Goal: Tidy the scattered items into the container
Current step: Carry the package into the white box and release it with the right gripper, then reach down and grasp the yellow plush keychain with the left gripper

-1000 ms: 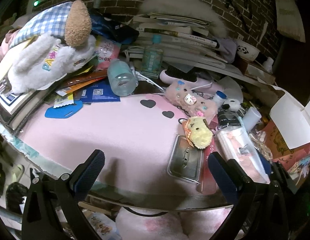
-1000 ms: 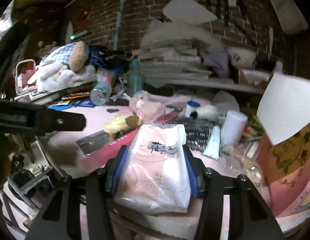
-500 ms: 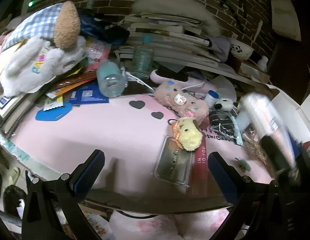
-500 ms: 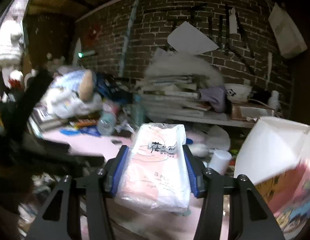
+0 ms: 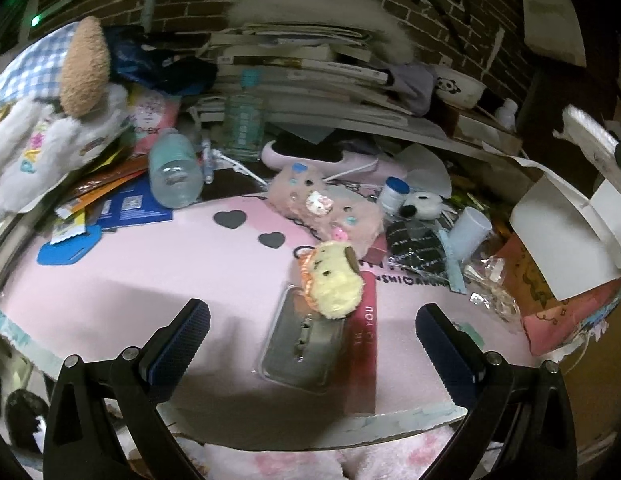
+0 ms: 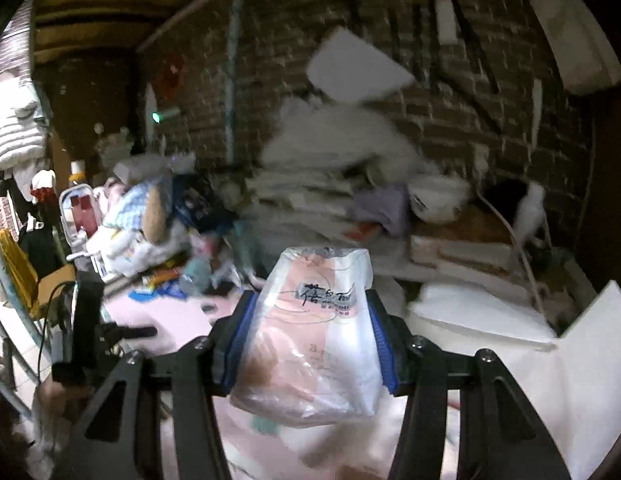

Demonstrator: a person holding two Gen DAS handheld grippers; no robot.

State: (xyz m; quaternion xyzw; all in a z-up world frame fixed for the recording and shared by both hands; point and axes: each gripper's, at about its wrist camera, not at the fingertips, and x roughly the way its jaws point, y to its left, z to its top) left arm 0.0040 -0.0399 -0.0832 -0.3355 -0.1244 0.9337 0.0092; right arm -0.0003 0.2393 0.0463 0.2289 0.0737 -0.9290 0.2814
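Two claws, one loaded, over a crowded pink surface

Two claws are in view; the right claw point(image 6: 310, 340) pinches a plastic-wrapped tissue pack point(image 6: 310, 344) between its blue pads, holding it clear above the surface, with the white flaps of the open container point(image 6: 510, 320) just to its right; that view is blurred, so the finer clutter behind cannot be told. The left claw point(image 5: 310, 340) stands wide and holds nothing, low at the near edge of the pink surface point(image 5: 150, 272). Between its fingers lies a clear plastic case point(image 5: 302, 344); a yellow plush charm point(image 5: 334, 284) rests on the case's far end, and a dark red booklet point(image 5: 364, 336) lies against its right side. Farther back a fuzzy pink pouch point(image 5: 326, 208) lies across the middle; a toppled water bottle point(image 5: 174, 172) lies at left, near a blue tag point(image 5: 68, 244); a black printed packet point(image 5: 418, 244), a pale cup point(image 5: 470, 228) and crumpled cellophane point(image 5: 490, 280) crowd the right side, close to the container's white flap point(image 5: 558, 240). A stack of books point(image 5: 310, 76) and a heap of plush toys point(image 5: 58, 112) wall the back.
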